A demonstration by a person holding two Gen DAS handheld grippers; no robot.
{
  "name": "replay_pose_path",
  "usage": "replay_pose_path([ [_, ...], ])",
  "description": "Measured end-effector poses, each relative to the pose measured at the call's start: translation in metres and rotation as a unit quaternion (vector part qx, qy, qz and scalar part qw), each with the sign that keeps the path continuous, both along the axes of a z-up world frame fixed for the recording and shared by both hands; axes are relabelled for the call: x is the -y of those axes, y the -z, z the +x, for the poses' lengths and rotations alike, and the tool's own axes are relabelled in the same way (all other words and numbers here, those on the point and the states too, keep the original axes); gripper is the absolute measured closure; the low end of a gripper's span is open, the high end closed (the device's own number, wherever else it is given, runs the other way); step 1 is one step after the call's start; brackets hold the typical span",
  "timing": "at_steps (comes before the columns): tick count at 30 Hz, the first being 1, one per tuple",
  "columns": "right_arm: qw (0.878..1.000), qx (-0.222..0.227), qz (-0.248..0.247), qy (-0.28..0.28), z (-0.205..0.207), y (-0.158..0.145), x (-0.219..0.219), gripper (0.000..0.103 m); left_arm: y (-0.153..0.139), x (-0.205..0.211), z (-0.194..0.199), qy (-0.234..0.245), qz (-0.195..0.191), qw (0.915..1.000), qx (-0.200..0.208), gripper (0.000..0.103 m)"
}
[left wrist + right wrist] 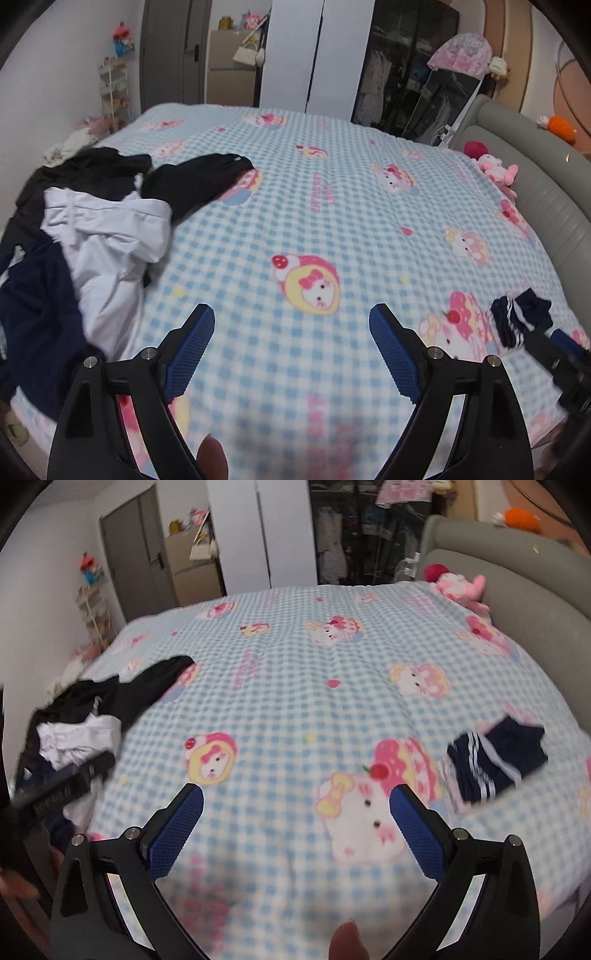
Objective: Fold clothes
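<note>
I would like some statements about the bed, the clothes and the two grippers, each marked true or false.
1. Both grippers are open and hold nothing. True: the left gripper and the right gripper show only blanket between their blue pads.
2. A folded navy garment with white stripes lies apart from the pile. True.
3. The pile of unfolded clothes contains only black pieces. False: a white garment lies in it too.
4. The checked blanket is green. False: it is light blue and white, with pink cartoon figures.
5. A pink plush toy sits by the grey headboard. True.
</note>
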State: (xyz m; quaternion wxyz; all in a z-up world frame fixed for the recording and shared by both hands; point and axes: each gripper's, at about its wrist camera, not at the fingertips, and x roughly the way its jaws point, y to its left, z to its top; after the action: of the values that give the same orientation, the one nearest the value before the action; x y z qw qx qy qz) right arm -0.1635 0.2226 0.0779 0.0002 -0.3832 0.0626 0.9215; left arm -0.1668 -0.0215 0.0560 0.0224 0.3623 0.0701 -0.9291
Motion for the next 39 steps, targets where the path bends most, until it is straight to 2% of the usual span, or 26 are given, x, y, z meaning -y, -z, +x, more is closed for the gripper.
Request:
replay_pose_path([
  [2, 1.0, -0.005, -0.009, 0.005, 0.023, -0.004, -0.001, 0.001, 0.002, 0.001, 0.025, -0.004, -0.009, 0.9999, -0.001, 0.014],
  [6, 1.0, -0.005, 0.011, -0.021, 0.065, -0.006, 0.005, 0.001, 0.008, 0.007, 0.062, 0.003, -0.011, 0.9995, 0.03, 0.013],
  [10, 0.999, 0.0, 0.037, -0.026, 0.103, -0.006, 0.007, 0.001, 0.003, 0.016, 0.096, 0.001, -0.027, 0.9994, 0.022, 0.013],
  [15, 0.999, -0.003, 0.033, -0.003, 0.145, -0.003, 0.004, 0.001, 0.004, 0.021, 0.136, 0.001, -0.017, 0.9995, 0.025, 0.013],
  [19, 1.0, 0.017, 0.016, 0.003, 0.169, 0.009, 0.009, 0.001, 0.01, 0.016, 0.165, -0.001, -0.017, 0.9995, 0.028, 0.013],
  [22, 1.0, 0.025, 0.012, 0.003, 0.183, 0.019, 0.015, 0.001, 0.015, 0.015, 0.183, -0.021, -0.013, 0.9995, 0.017, 0.013],
  [25, 0.999, 0.028, 0.016, -0.003, 0.189, 0.027, 0.02, 0.001, 0.021, 0.011, 0.19, -0.02, -0.029, 0.9993, 0.013, 0.013],
  [31, 0.999, 0.035, 0.011, -0.017, 0.189, 0.035, 0.022, 0.001, 0.023, 0.014, 0.191, -0.03, -0.008, 0.9994, 0.017, 0.013],
  [39, 0.999, 0.041, 0.004, -0.019, 0.187, 0.038, 0.023, 0.001, 0.029, 0.013, 0.186, -0.018, 0.001, 0.9995, 0.027, 0.013],
])
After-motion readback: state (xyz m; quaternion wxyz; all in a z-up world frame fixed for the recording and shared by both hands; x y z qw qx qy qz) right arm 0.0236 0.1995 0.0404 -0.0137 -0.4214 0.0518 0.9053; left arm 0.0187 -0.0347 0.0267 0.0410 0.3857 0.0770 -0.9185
